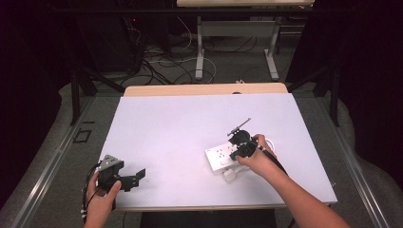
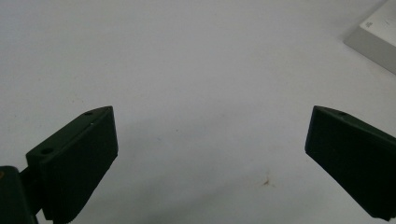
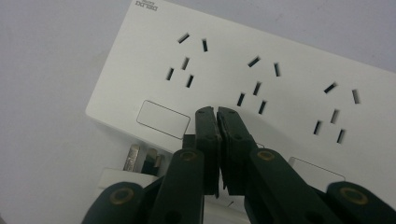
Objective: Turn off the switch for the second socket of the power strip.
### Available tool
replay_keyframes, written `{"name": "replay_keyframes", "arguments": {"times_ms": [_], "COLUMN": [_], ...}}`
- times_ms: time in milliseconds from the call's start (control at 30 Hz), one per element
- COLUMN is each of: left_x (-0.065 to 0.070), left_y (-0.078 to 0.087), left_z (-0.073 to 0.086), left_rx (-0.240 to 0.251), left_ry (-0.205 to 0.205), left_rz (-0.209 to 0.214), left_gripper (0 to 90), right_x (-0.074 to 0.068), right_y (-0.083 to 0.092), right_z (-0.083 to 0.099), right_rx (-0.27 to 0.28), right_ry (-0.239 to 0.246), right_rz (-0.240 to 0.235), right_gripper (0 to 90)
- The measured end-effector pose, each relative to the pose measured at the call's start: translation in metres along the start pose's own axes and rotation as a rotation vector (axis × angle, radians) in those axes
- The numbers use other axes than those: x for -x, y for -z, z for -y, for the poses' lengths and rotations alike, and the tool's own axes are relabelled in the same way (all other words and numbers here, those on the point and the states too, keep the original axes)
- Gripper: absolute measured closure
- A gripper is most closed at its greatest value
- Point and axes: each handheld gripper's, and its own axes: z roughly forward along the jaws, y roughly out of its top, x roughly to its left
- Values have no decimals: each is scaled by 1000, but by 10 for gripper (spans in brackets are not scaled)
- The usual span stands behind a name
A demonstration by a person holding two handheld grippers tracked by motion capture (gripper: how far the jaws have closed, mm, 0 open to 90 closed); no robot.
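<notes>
Item: white power strip (image 1: 223,156), lying flat right of centre on the counter (image 1: 166,133).
Plug (image 3: 133,161): loose beside the strip, prongs bare; insertion outstanding.
Right tool (image 3: 217,112): clenched, nothing visibly between the jaws, over the strip.
Left tool (image 2: 210,135): released, idle.

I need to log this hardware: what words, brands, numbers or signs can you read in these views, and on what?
Power strip, top-left corner, right gripper view: small grey brand mark, cut by the frame edge and too blurred to read.
Power strip corner, left gripper view: faint grey marks, unreadable.
No other text.
</notes>
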Motion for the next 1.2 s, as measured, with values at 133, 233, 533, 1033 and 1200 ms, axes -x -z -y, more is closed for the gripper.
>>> {"name": "replay_keyframes", "arguments": {"times_ms": [133, 233, 533, 1033, 1200], "left_x": [0, 0, 0, 0, 0], "left_y": [0, 0, 0, 0, -1], "left_z": [0, 0, 0, 0, 0], "left_rx": [0, 0, 0, 1, 1], "left_ry": [-1, -1, -3, -2, -2], "left_rz": [-2, -1, 2, -1, -1], "left_gripper": [25, 25, 26, 27, 28], "right_x": [-1, 0, 1, 2, 1], "right_y": [-1, -1, -4, -3, -2], "right_z": [0, 0, 1, 2, 2], "right_rx": [22, 11, 15, 10, 18], "right_ry": [-10, -1, 13, -1, -1], "right_rz": [-14, -7, -21, -31, -24], "right_gripper": [883, 885, 900, 900, 866]}}
